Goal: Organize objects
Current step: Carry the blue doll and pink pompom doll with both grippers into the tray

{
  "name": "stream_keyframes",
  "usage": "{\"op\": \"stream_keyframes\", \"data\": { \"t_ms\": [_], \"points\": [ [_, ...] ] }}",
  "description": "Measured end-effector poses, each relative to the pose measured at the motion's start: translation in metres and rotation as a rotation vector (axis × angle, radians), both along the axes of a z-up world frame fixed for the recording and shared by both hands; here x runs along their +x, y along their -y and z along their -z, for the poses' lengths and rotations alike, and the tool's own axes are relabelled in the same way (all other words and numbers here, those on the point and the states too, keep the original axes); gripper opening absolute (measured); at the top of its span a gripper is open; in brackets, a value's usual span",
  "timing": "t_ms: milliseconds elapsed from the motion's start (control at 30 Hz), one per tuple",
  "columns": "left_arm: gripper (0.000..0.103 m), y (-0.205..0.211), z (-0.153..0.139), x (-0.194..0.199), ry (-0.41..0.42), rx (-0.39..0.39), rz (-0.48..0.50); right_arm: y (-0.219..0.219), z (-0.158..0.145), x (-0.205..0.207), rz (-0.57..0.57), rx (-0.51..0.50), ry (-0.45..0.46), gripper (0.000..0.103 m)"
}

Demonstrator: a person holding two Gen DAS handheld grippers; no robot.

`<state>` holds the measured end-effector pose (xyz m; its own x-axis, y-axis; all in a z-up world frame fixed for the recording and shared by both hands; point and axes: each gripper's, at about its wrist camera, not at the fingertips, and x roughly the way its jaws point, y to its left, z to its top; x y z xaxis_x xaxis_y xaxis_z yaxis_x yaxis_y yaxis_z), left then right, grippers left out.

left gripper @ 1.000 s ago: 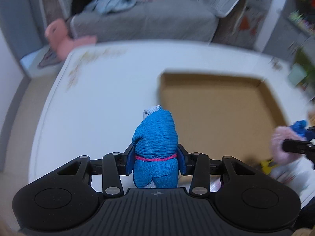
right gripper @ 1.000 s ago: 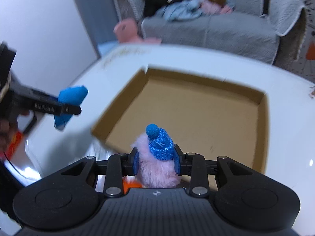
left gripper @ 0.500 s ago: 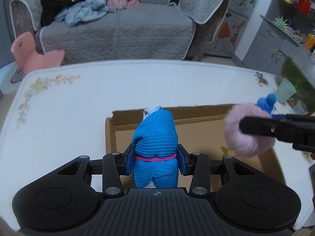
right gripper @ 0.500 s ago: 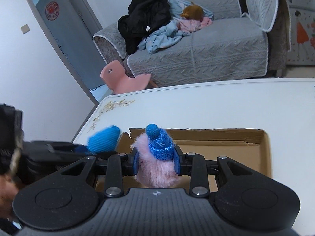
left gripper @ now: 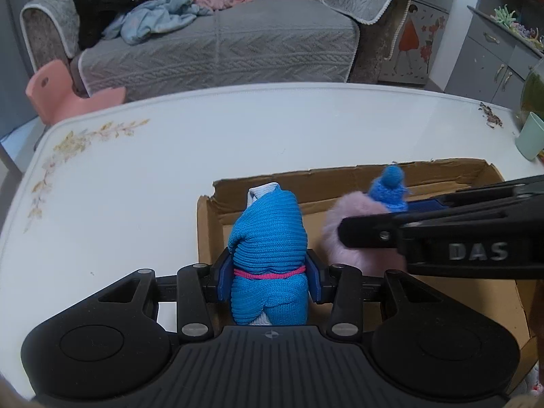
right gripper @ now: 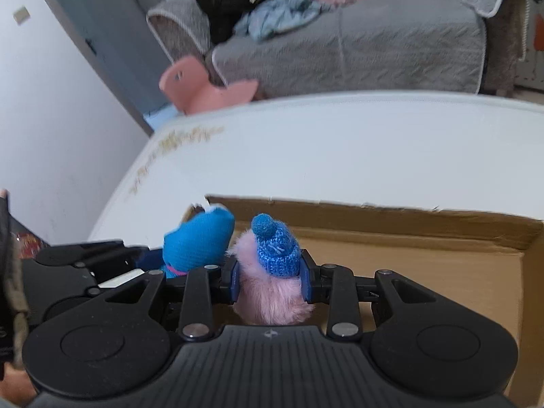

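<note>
My left gripper [left gripper: 268, 280] is shut on a blue knitted roll [left gripper: 268, 238] with a pink band, held above the near left corner of an open cardboard box [left gripper: 340, 183]. My right gripper [right gripper: 270, 280] is shut on a pink fluffy toy [right gripper: 268, 301] with a blue knitted hat [right gripper: 277, 248]. The toy [left gripper: 346, 217] hangs close to the right of the roll in the left wrist view. The roll [right gripper: 197, 241] shows just left of the toy in the right wrist view. Both are over the box [right gripper: 425, 224].
The box lies on a white table [left gripper: 153, 176] with a flower print at its left edge. A green cup [left gripper: 530, 136] stands at the table's far right. Beyond the table are a grey sofa [left gripper: 217, 44] with clothes and a pink child's chair [left gripper: 68, 95].
Both grippers have moved closer together over the box's left part. The pink toy now sits right beside the blue roll. Both keep their hold.
</note>
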<state>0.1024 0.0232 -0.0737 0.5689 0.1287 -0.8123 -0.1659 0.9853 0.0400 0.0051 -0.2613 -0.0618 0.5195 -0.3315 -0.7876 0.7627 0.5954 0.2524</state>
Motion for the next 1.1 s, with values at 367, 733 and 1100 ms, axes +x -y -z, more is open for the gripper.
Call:
{"op": "stream_keyframes", "data": {
  "t_ms": [367, 733, 1100],
  "points": [
    [0.058, 0.014, 0.001, 0.0, 0.004, 0.064, 0.035, 0.014, 0.01, 0.012, 0.027, 0.037, -0.063, 0.03],
    [0.078, 0.023, -0.013, -0.003, 0.017, 0.077, 0.039, 0.012, -0.003, 0.011, 0.071, 0.009, -0.067, 0.04],
    [0.084, 0.023, -0.007, -0.003, -0.048, 0.053, 0.037, 0.012, -0.01, 0.012, 0.097, -0.012, -0.1, 0.041]
  ]
}}
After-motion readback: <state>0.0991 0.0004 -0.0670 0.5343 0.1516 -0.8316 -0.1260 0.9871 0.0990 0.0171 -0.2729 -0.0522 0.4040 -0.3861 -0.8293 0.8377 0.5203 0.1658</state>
